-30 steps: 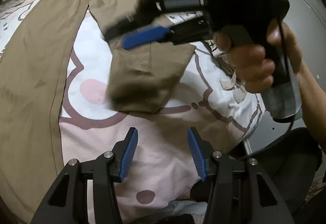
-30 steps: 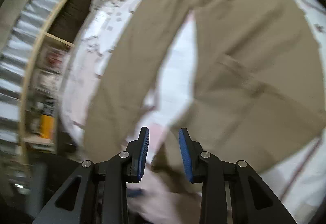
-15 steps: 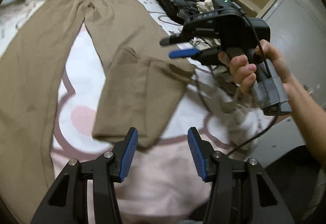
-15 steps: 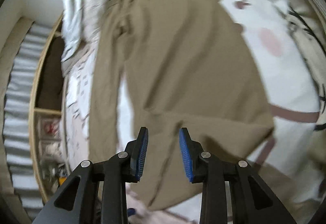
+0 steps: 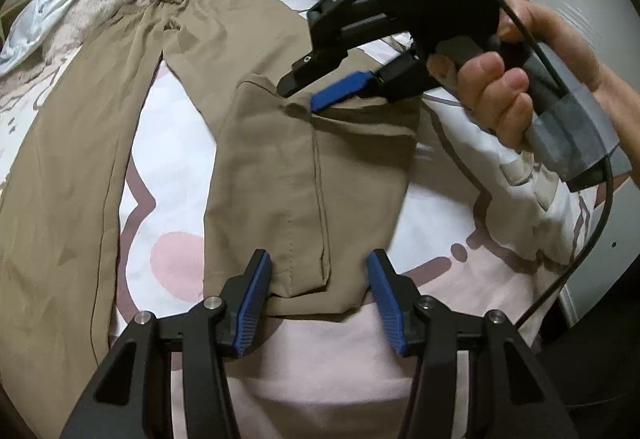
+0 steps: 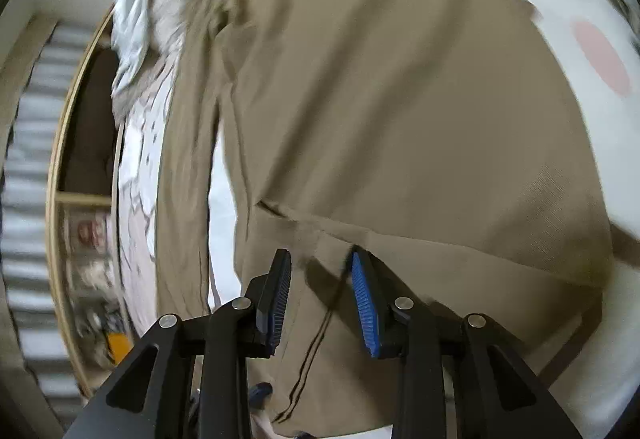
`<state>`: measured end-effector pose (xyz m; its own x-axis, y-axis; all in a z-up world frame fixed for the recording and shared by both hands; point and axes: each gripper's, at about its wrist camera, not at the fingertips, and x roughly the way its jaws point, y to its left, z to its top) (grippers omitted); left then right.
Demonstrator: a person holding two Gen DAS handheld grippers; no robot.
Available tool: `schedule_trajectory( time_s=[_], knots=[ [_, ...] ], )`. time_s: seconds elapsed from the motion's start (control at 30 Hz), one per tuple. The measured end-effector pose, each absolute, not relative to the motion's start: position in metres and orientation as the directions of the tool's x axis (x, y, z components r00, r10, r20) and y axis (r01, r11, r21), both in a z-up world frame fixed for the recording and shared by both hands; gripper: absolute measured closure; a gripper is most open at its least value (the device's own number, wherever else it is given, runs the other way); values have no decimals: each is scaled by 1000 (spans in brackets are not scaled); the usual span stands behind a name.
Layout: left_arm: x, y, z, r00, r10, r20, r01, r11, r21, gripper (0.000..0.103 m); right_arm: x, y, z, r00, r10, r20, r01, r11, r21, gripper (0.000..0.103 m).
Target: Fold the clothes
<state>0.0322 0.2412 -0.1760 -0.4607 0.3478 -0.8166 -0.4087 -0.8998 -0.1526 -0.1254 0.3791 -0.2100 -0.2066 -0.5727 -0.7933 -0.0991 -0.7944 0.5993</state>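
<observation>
I get soft, even indoor light, no glare. Left wrist view mostly sharp; the right gripper (image 5: 320, 95) in it is slightly smeared. Right wrist view motion-blurred, worst around the trousers (image 6: 380, 99). Fisheye bends both edges, corners black.

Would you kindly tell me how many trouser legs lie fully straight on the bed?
1. The left leg lies straight along the bed; the right leg is folded back on itself.

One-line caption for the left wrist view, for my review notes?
Open left gripper over the folded-back leg of tan cloth trousers on a pink-and-white patterned bedsheet; right gripper nears the fold.
</observation>
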Motion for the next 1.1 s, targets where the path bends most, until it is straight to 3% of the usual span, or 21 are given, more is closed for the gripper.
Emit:
schedule_trajectory(
  time_s=[0.03,0.13,0.27,0.43,0.63,0.7,0.87,1.1],
  knots=[
    [31,241,-176,-464,348,-814,-411,-899,-151,55,-125,374,-205,-208,-570,-795,-63,-803,592,96],
    [25,234,-175,-454,376,-808,-398,-897,-194,88,-118,370,-188,-236,-552,-800,-2,-823,568,98],
    [18,222,-165,-423,457,-782,-375,-874,-308,95,-103,374,-158,-286,-518,-806,51,-848,527,98],
    [35,219,-128,-410,585,-699,-452,-796,-402,95,-71,392,-119,-336,-513,-790,65,-850,523,98],
    [65,229,-100,-412,613,-674,-535,-762,-365,95,-15,412,-68,-415,-551,-724,52,-808,586,98],
    [71,233,-101,-424,598,-680,-537,-771,-343,90,0,415,-57,-437,-556,-707,48,-800,599,98],
    [88,250,-110,-466,560,-685,-535,-795,-286,67,15,415,-55,-463,-574,-675,3,-763,647,98],
    [109,281,-120,-529,545,-650,-581,-791,-190,61,18,407,-65,-454,-625,-635,-36,-699,715,98]
  ],
)
